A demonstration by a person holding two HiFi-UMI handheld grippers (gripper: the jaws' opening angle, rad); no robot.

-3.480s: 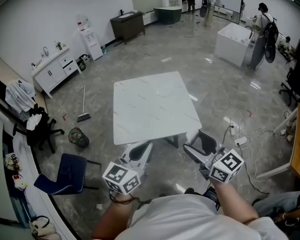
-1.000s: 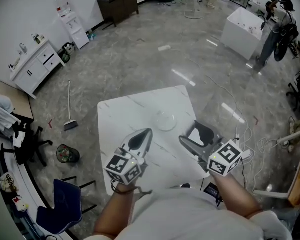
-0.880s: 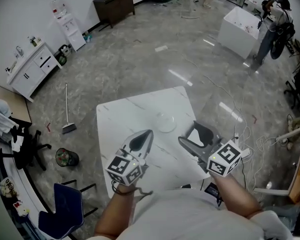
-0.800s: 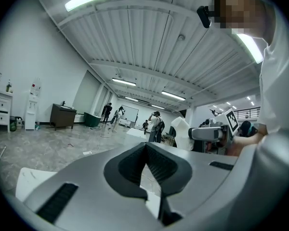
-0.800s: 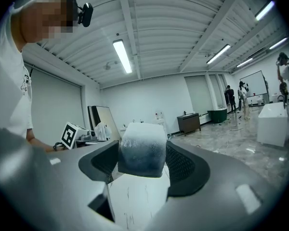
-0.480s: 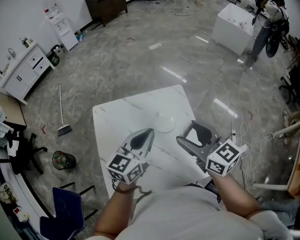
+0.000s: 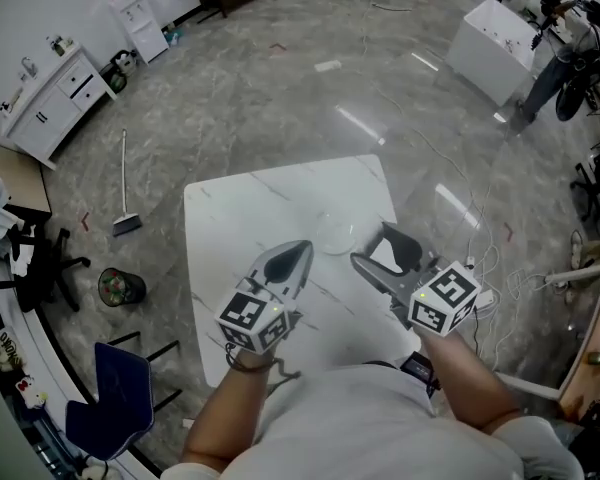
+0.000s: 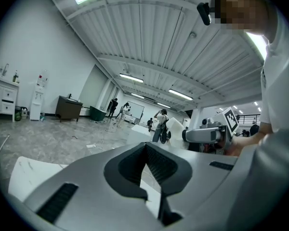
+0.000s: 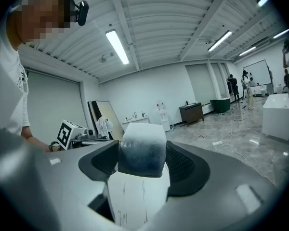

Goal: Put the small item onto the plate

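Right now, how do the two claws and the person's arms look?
The left claw and right claw are grey plastic with black ribbed pads inside. Each carries a white cube printed with black square markers. The person wears a white short-sleeved shirt and a dark band on each wrist.

A: Your left gripper [image 7: 298,252] is held out in front of you, jaws pressed together with nothing between them.

B: Your right gripper [image 7: 371,245] is level beside it, jaws clamped on a small block [image 9: 143,148]. Both forearms are bare.
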